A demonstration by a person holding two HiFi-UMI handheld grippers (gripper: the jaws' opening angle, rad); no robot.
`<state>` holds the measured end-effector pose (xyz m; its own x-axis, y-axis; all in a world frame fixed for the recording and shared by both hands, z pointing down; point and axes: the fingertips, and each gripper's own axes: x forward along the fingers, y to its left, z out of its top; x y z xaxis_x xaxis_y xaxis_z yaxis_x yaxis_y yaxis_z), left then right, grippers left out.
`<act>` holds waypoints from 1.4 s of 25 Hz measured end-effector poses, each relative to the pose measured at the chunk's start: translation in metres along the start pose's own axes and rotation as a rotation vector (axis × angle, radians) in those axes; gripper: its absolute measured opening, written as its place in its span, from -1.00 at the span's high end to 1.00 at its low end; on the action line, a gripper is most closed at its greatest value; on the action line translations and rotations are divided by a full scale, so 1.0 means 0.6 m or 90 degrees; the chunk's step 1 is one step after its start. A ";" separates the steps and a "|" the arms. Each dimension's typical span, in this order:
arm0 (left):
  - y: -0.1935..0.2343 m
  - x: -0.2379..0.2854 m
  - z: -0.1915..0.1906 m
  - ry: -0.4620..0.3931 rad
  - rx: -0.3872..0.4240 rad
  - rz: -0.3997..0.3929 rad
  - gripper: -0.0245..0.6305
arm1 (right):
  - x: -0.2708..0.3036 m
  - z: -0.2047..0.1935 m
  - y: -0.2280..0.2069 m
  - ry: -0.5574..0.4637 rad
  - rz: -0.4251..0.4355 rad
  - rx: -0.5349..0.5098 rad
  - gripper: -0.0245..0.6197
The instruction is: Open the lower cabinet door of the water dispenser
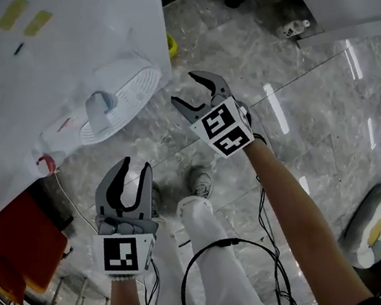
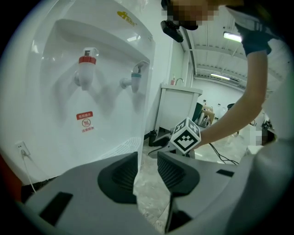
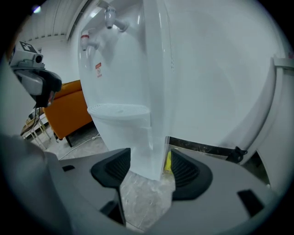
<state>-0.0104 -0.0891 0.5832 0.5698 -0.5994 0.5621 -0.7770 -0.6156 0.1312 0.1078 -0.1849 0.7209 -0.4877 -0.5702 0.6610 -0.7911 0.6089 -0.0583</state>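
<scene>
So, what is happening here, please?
A person stands before a white water dispenser and holds a claw in each hand. The left claw and the right claw are both open and empty, held low in front of the dispenser. Neither touches it, so its lower door is not yet handled.

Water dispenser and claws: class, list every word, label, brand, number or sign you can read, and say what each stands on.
Nothing reads clearly.
On the water dispenser, the red label below the red tap: a round sign and characters, too small to read.
The yellow brand mark at its top: blurred.
The marker cube on the right claw: black-and-white squares, no words.
</scene>
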 end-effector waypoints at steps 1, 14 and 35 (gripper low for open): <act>0.001 0.001 -0.006 0.004 -0.001 0.003 0.52 | 0.010 -0.004 -0.001 0.005 0.004 -0.003 0.10; 0.017 0.018 -0.019 -0.005 -0.005 0.018 0.52 | 0.097 0.006 -0.020 0.021 0.044 -0.068 0.05; 0.005 0.042 -0.021 -0.010 -0.013 0.012 0.52 | 0.110 0.008 -0.013 0.006 0.048 -0.013 0.25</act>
<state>-0.0015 -0.0995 0.6080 0.5592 -0.6183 0.5523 -0.7927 -0.5939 0.1377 0.0800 -0.2301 0.7614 -0.5421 -0.5171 0.6623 -0.7447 0.6608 -0.0937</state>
